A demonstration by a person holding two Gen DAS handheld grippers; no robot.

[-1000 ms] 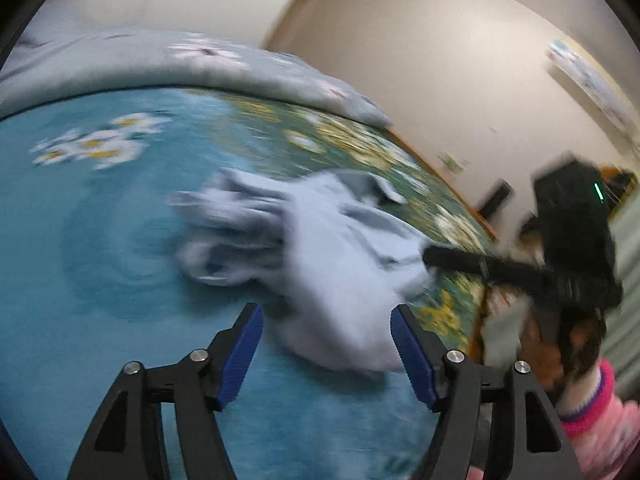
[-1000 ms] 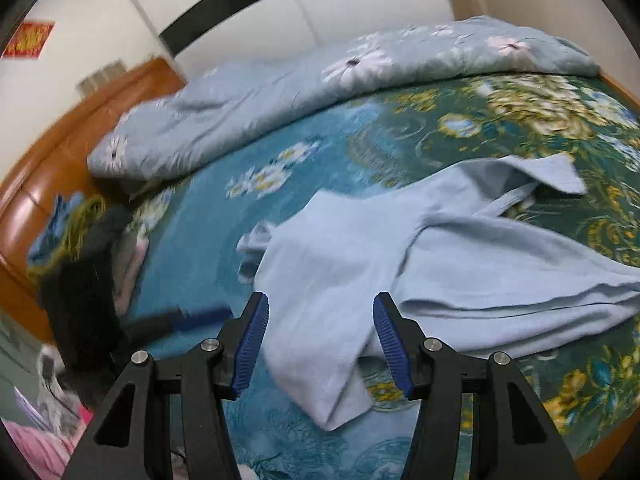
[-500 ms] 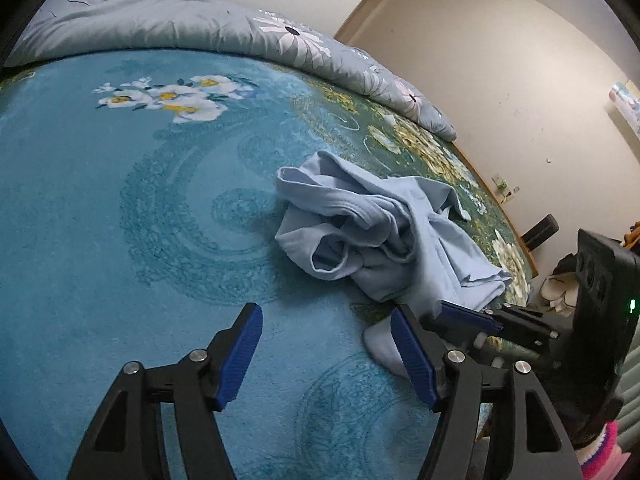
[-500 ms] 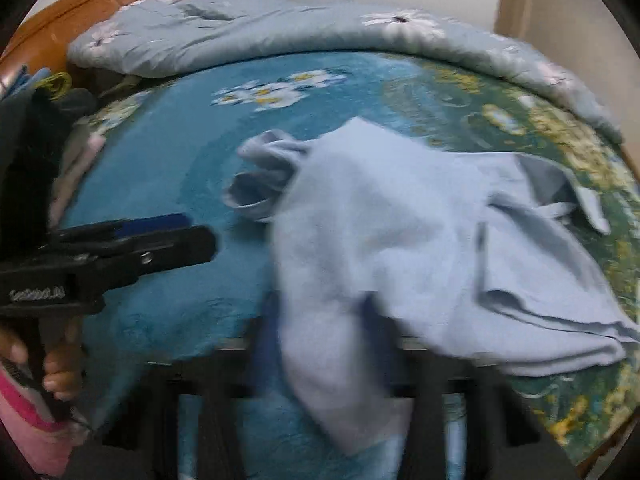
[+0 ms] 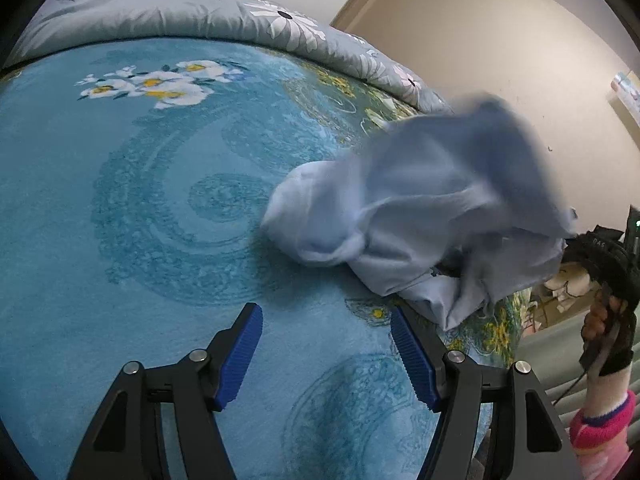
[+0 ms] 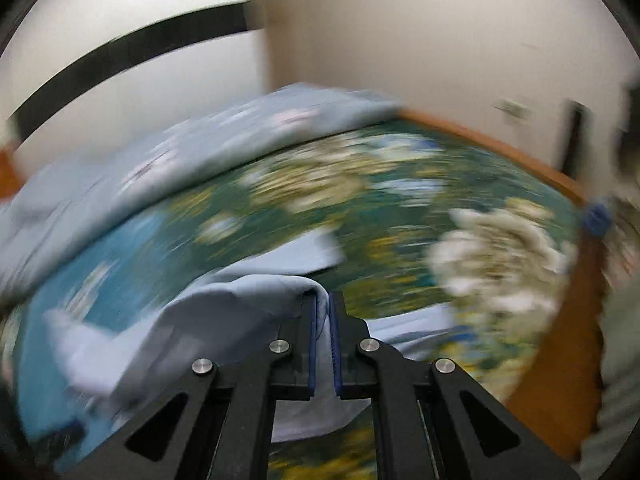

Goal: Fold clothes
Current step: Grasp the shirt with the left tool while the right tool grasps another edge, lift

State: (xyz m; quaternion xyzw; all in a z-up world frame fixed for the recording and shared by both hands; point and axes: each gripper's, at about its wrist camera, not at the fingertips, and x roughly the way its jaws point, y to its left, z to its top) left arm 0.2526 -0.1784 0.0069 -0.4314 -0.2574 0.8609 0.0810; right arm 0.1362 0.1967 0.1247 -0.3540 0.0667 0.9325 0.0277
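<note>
Left gripper (image 5: 326, 354): I see its jaws spread wide, empty, low over the surface. Right gripper (image 6: 323, 334): jaws pinched nearly together, raised. Right hand (image 5: 606, 326): gloved, pink cuff, wrapped round the handle at my far right.

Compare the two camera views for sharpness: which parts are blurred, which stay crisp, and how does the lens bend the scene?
Left wrist view: teal floral bedspread crisp, only the lifted pale blue garment smeared, horizon bowed by fisheye. Right wrist view: whole room streaked with motion blur, while the right gripper, shut on cloth, stays sharp.
</note>
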